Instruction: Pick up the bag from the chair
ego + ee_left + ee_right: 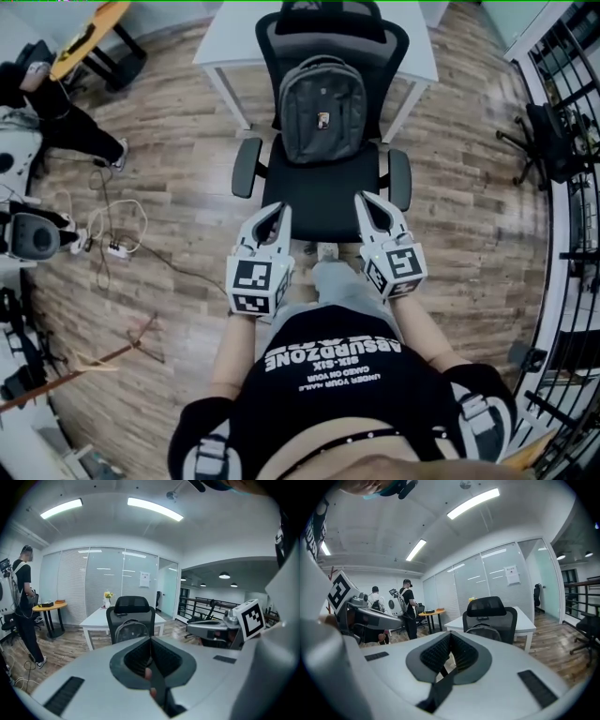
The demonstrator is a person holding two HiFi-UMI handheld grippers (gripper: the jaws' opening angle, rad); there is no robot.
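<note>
Both pairs of jaws are closed on nothing, with the left gripper (277, 214) and right gripper (367, 202) held just short of the chair (323, 183), where the bag (322, 108) sits upright against the backrest, untouched, so reaching, gripping and lifting all remain

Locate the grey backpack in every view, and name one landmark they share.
Head view: backpack top centre, leaning on the chair back.
Left gripper view: backpack centre, just above the jaws.
Right gripper view: backpack right of centre, lower part hidden.
Shared landmark: the white table behind the chair.
</note>
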